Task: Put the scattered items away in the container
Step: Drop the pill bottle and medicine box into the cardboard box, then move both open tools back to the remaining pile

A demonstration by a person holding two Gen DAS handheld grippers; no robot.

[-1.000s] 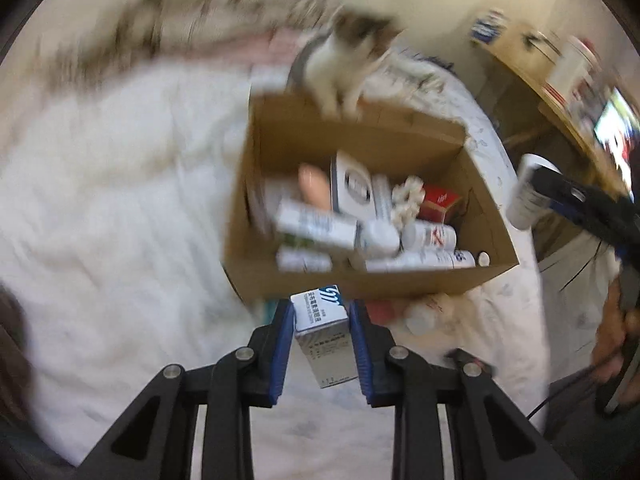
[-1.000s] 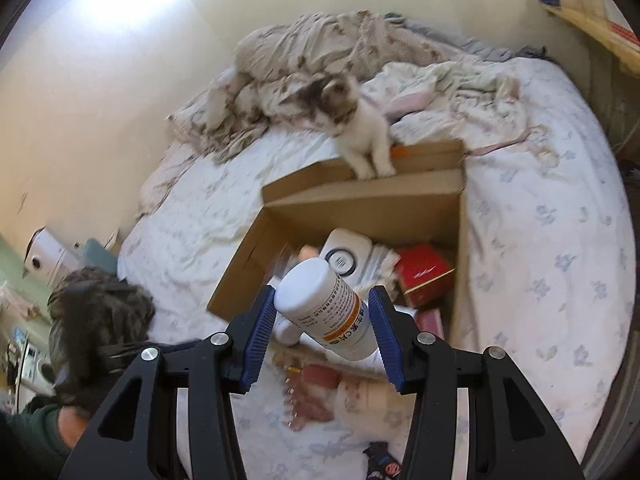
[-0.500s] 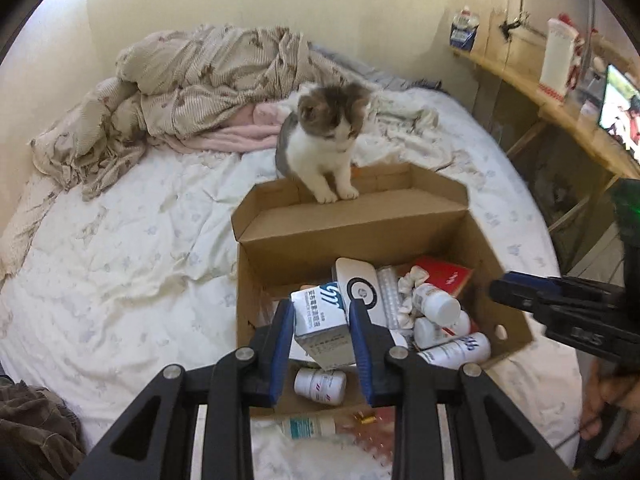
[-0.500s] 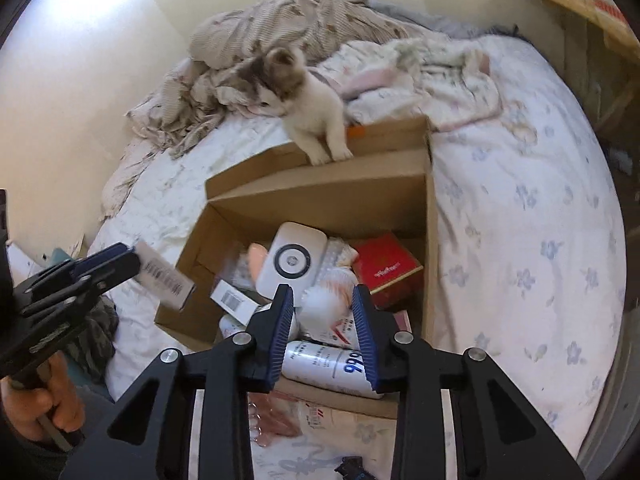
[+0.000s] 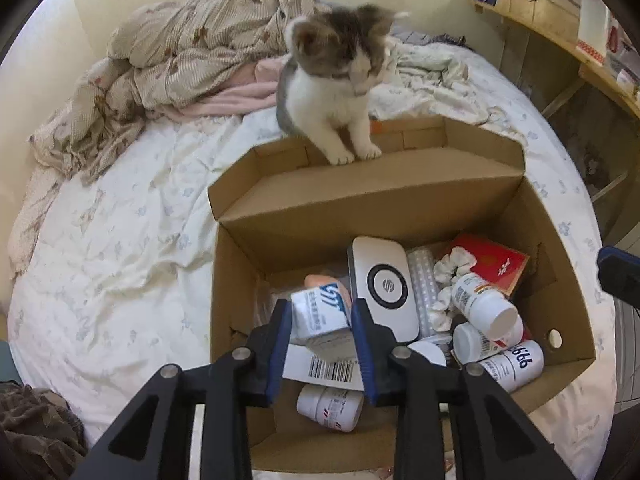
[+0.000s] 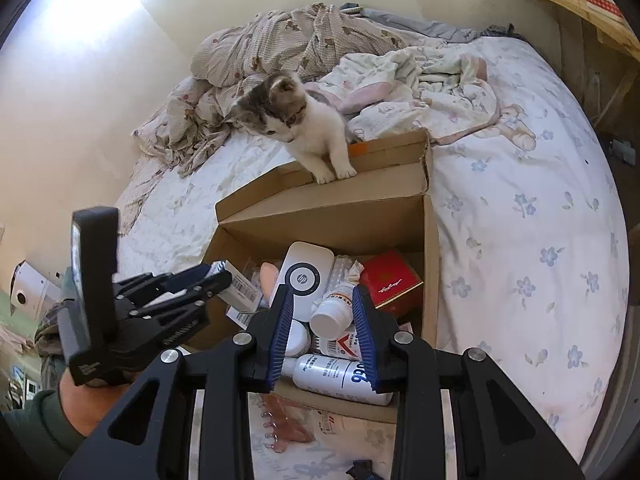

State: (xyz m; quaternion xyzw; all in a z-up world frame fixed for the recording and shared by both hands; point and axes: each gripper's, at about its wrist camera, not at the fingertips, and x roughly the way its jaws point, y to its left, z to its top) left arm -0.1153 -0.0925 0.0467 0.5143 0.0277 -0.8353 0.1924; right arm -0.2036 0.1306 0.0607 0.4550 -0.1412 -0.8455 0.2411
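An open cardboard box (image 5: pixel 560 344) (image 6: pixel 430 264) sits on the bed, holding pill bottles, a white HP device (image 5: pixel 382 284), a red box (image 5: pixel 490 262) and a spray bottle (image 6: pixel 340 376). My left gripper (image 5: pixel 320 338) is shut on a small white and blue medicine box (image 5: pixel 320 316), held over the box's near left part; it also shows in the right wrist view (image 6: pixel 218 276). My right gripper (image 6: pixel 322 336) is open and empty above the box's near edge, with a white pill bottle (image 6: pixel 334 312) lying in the box below it.
A grey and white kitten (image 5: pixel 340 80) (image 6: pixel 304 132) stands with its front paws on the box's far flap. Crumpled bedding (image 5: pixel 192 56) lies behind. A pink comb-like item (image 6: pixel 280 424) lies on the sheet in front of the box. Wooden shelves (image 5: pixel 580 40) stand at right.
My right gripper has opened and let the white pill bottle drop into the box. My left gripper has moved forward over the box with the medicine box.
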